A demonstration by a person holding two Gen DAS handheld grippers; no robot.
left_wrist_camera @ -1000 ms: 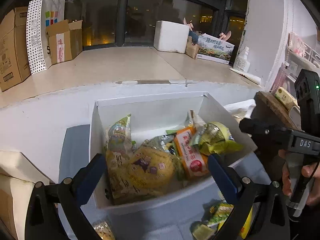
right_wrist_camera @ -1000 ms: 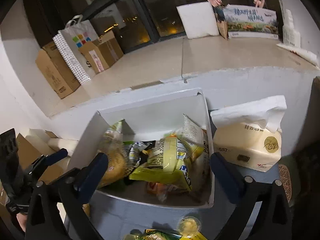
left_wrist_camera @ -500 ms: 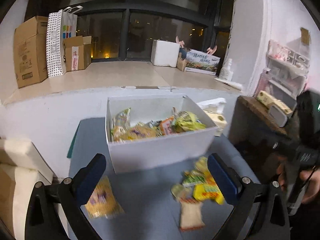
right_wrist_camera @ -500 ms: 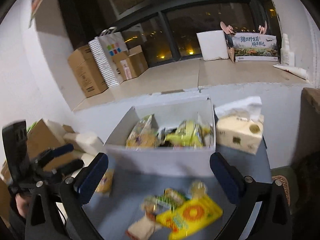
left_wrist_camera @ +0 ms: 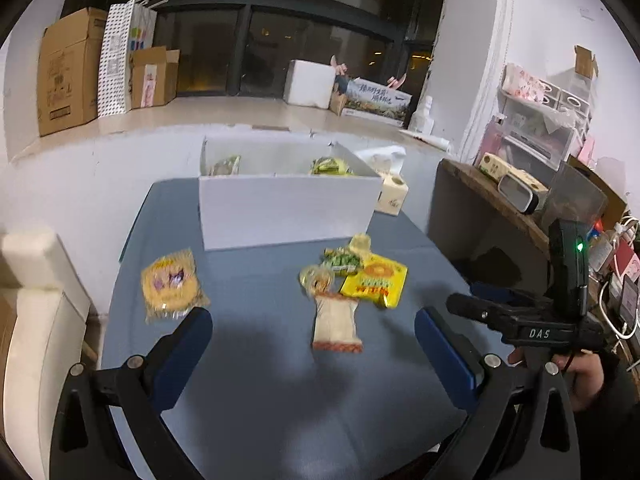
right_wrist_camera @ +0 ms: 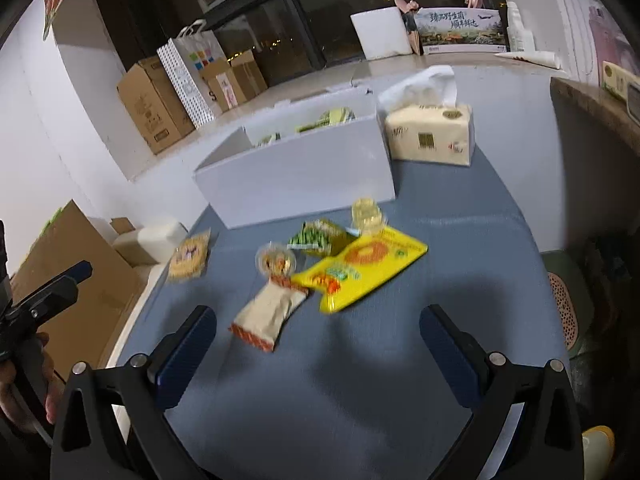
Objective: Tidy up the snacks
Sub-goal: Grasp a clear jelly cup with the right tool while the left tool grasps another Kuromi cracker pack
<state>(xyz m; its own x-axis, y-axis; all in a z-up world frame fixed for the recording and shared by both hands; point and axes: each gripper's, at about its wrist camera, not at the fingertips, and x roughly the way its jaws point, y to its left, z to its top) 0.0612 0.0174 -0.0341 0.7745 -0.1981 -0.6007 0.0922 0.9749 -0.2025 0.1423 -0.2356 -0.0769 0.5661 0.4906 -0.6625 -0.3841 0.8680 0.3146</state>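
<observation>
- The loose snacks sit in a little cluster on the blue table (left_wrist_camera: 280,392), just in front of the white box (left_wrist_camera: 288,216): a big yellow packet (right_wrist_camera: 360,268), a green packet (right_wrist_camera: 318,236) touching its far edge, a clear round cup (right_wrist_camera: 366,214) closest to the box, and a round foil-topped tub (right_wrist_camera: 276,262).
- A cream wrapper with an orange-red hem (left_wrist_camera: 335,322) lies nearest the cameras, its top tucked right by the tub.
- Off on its own at the left side of the table there's a yellow bag with purple print (left_wrist_camera: 171,284), well apart from the cluster.
- The box already has a few packets poking above its rim; can't make out which ones.
- A tissue pack (right_wrist_camera: 430,134) stands just beside the box's right end.
- Left gripper (left_wrist_camera: 314,330) is spread wide with nothing between the blue pads, hovering above the table near the cream wrapper.
- Right gripper (right_wrist_camera: 318,326) is the same deal: wide apart, empty, over the table.
- Cardboard boxes (left_wrist_camera: 66,72) and a dotted paper bag (left_wrist_camera: 122,56) line the window ledge behind.
</observation>
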